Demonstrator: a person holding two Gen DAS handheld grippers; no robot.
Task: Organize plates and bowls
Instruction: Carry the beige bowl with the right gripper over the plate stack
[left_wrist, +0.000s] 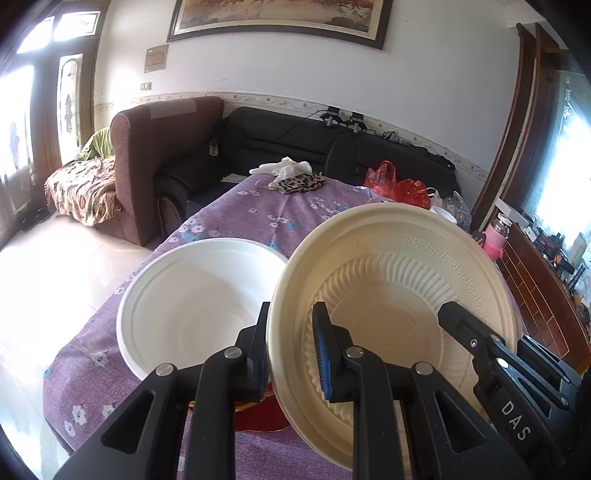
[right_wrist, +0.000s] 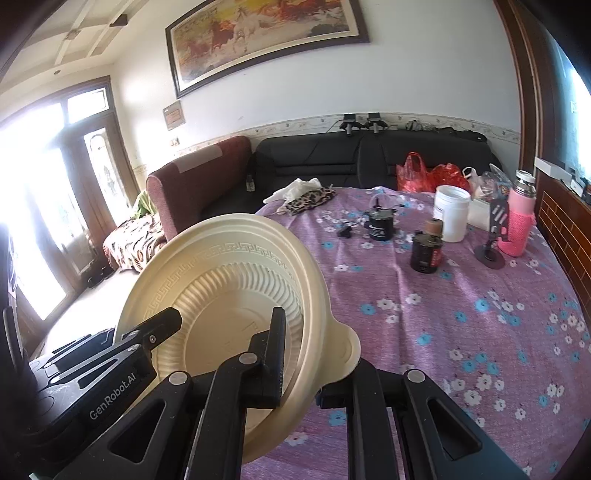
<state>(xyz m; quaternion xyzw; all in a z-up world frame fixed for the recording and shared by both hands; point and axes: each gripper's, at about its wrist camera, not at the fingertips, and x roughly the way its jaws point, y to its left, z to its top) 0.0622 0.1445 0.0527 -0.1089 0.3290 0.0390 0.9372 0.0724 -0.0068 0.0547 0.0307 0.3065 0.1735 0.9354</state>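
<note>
Table (right_wrist: 461, 332), purple floral cloth: white bowl (left_wrist: 192, 306), jars (right_wrist: 424, 251), white tub (right_wrist: 452, 212).

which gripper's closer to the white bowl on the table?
Left. The left gripper grips the near-left rim of the cream plate, right beside the white bowl. The right gripper holds the plate's opposite edge, farther away.

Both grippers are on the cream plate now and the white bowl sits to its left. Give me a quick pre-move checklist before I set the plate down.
1. left gripper shut on the rim of the cream plate: ok.
2. right gripper clamped on the plate's opposite rim: ok.
3. Plate level: not ok, it is tilted steeply.
4. white bowl upright on the purple tablecloth: ok.
5. Bowl empty: ok.
6. Spot under the plate free: cannot tell, the plate hides it.
</note>
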